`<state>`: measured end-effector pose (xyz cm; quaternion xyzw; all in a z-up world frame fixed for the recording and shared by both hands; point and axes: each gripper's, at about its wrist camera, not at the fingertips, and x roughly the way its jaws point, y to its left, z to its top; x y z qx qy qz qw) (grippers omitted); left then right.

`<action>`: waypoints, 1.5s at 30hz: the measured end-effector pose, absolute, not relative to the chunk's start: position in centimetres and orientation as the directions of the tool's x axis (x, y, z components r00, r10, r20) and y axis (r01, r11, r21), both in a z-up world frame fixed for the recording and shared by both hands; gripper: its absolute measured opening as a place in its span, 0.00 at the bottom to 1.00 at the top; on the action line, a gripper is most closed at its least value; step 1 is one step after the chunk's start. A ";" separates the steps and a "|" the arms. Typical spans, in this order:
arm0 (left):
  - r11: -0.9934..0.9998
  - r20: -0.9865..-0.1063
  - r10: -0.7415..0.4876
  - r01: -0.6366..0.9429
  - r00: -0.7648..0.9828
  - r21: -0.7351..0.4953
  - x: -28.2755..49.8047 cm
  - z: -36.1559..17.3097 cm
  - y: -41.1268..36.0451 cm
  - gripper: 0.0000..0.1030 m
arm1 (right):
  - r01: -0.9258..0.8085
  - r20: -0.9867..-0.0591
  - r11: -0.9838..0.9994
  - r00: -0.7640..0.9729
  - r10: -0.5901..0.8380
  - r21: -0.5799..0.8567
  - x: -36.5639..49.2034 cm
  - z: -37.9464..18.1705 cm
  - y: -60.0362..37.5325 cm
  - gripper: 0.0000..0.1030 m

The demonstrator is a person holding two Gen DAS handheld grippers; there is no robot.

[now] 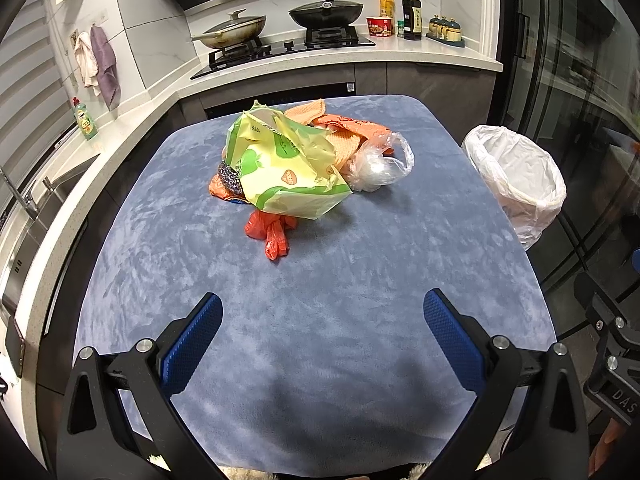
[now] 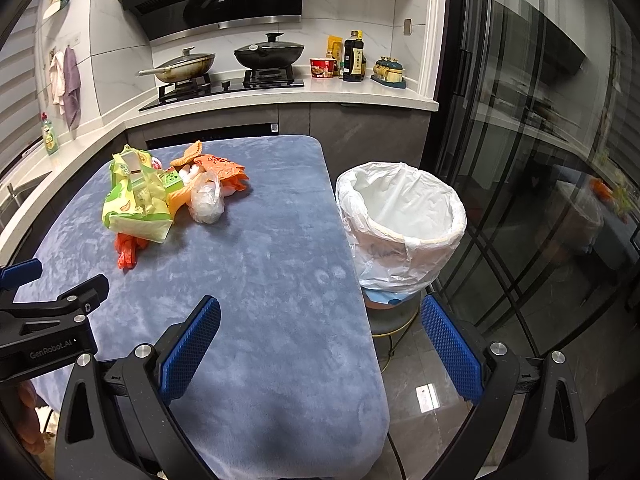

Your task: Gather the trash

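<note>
A heap of trash lies at the far middle of the blue-covered table: a yellow-green snack bag on top, a knotted red plastic bag in front, orange wrappers behind and a crumpled clear plastic bag at its right. The heap also shows in the right wrist view. A bin lined with a white bag stands just off the table's right edge. My left gripper is open and empty above the near table. My right gripper is open and empty over the table's right edge.
A kitchen counter runs behind the table with a stove, two lidded pans, a sauce bottle and a noodle cup. A sink and a green soap bottle are at the left. A glass door is at the right.
</note>
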<state>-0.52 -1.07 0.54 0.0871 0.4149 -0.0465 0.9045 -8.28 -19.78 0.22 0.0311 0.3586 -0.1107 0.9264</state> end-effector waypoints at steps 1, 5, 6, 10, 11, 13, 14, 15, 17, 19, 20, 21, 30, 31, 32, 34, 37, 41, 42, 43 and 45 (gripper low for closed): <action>0.980 -0.759 -0.013 0.157 0.651 0.118 -0.5 0.6 -1.1 0.93 | 0.228 -0.671 0.973 0.718 -0.183 -0.021 -8.3 0.2 -19.8 0.94; 0.980 -0.758 -0.014 0.159 0.652 0.118 -0.5 0.6 -1.1 0.93 | 0.230 -0.672 0.973 0.718 -0.184 -0.020 -8.3 0.2 -19.8 0.94; 0.980 -0.758 -0.015 0.158 0.652 0.117 -0.5 0.6 -1.1 0.93 | 0.229 -0.672 0.973 0.718 -0.183 -0.020 -8.2 0.2 -19.8 0.94; 0.980 -0.758 -0.014 0.159 0.652 0.118 -0.6 0.7 -1.1 0.93 | 0.228 -0.672 0.973 0.718 -0.181 -0.019 -8.2 0.2 -19.7 0.94; 0.980 -0.758 -0.015 0.158 0.652 0.117 -0.5 0.6 -1.1 0.93 | 0.228 -0.672 0.974 0.718 -0.181 -0.019 -8.1 0.2 -19.7 0.94; 0.980 -0.758 -0.012 0.157 0.652 0.119 -0.6 0.7 -1.1 0.93 | 0.228 -0.672 0.973 0.718 -0.181 -0.019 -8.2 0.2 -19.7 0.94; 0.981 -0.758 -0.013 0.157 0.652 0.118 -0.5 0.7 -1.1 0.93 | 0.228 -0.672 0.973 0.718 -0.181 -0.018 -8.2 0.2 -19.7 0.94; 0.981 -0.758 -0.014 0.157 0.652 0.117 -0.6 0.7 -1.1 0.93 | 0.227 -0.673 0.974 0.717 -0.180 -0.018 -8.1 0.2 -19.7 0.94; 0.981 -0.758 -0.012 0.155 0.652 0.118 -0.5 0.6 -1.1 0.93 | 0.225 -0.673 0.974 0.718 -0.177 -0.017 -8.0 0.1 -19.6 0.94; 0.981 -0.758 -0.011 0.154 0.652 0.118 -0.6 0.6 -1.1 0.93 | 0.223 -0.673 0.975 0.719 -0.174 -0.014 -8.0 0.1 -19.5 0.94; 0.981 -0.758 -0.011 0.153 0.652 0.117 -0.6 0.6 -1.1 0.93 | 0.223 -0.673 0.975 0.718 -0.175 -0.015 -8.0 0.0 -19.5 0.94; 0.981 -0.758 -0.012 0.153 0.652 0.116 -0.6 0.5 -1.1 0.93 | 0.223 -0.674 0.975 0.718 -0.175 -0.015 -7.9 0.0 -19.4 0.94; 0.981 -0.759 -0.012 0.155 0.651 0.117 -0.6 0.5 -1.1 0.93 | 0.222 -0.677 0.975 0.716 -0.169 -0.009 -7.9 -0.1 -19.4 0.94; 0.981 -0.760 -0.013 0.155 0.650 0.117 -0.6 0.5 -1.1 0.93 | 0.221 -0.677 0.975 0.716 -0.167 -0.007 -8.1 -0.3 -19.5 0.94; 0.981 -0.760 -0.012 0.155 0.650 0.117 -0.6 0.5 -1.1 0.93 | 0.220 -0.677 0.975 0.717 -0.166 -0.006 -8.1 -0.3 -19.5 0.94; 0.981 -0.759 -0.014 0.156 0.651 0.116 -0.6 0.5 -1.1 0.93 | 0.222 -0.676 0.975 0.718 -0.169 -0.008 -8.1 -0.3 -19.4 0.94; 0.981 -0.760 -0.014 0.155 0.650 0.115 -0.7 0.4 -1.1 0.93 | 0.225 -0.674 0.974 0.718 -0.172 -0.009 -8.1 -0.3 -19.5 0.94; 0.982 -0.760 -0.013 0.153 0.650 0.114 -0.7 0.4 -1.0 0.93 | 0.226 -0.672 0.974 0.721 -0.173 -0.008 -8.1 -0.3 -19.4 0.94; 0.982 -0.762 -0.014 0.151 0.648 0.111 -0.7 0.3 -1.0 0.93 | 0.225 -0.671 0.974 0.721 -0.172 -0.009 -8.1 -0.2 -19.4 0.94; 0.983 -0.764 -0.016 0.151 0.645 0.107 -0.6 0.1 -0.8 0.93 | 0.224 -0.669 0.974 0.723 -0.172 -0.008 -8.0 -0.3 -19.3 0.94; 0.984 -0.771 -0.020 0.151 0.636 0.099 -0.5 -0.2 -0.7 0.93 | 0.224 -0.667 0.975 0.725 -0.169 -0.004 -7.9 -0.3 -19.3 0.94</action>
